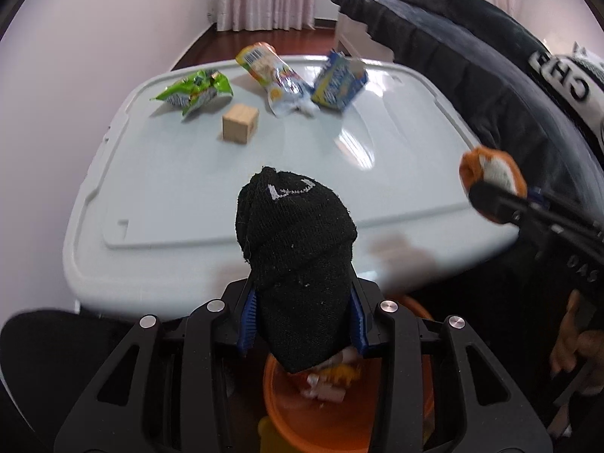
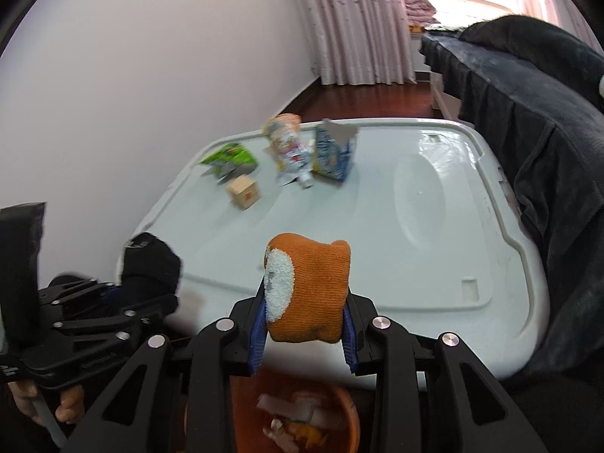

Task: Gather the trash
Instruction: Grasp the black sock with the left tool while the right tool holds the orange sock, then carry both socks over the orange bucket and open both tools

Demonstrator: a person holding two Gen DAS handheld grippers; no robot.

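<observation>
My left gripper, fingers covered by a black sock, hangs above an orange bin that holds wrappers; nothing shows between its jaws. My right gripper, covered by an orange sock, is also above the bin and looks empty. On the white table at the far side lie a green wrapper, a white-orange pouch, a blue carton and a wooden cube. They also show in the right wrist view: the wrapper, pouch, carton and cube.
A dark blanket-covered bed borders the table on the right. A white wall stands at the left. Pink curtains and wooden floor lie beyond the table.
</observation>
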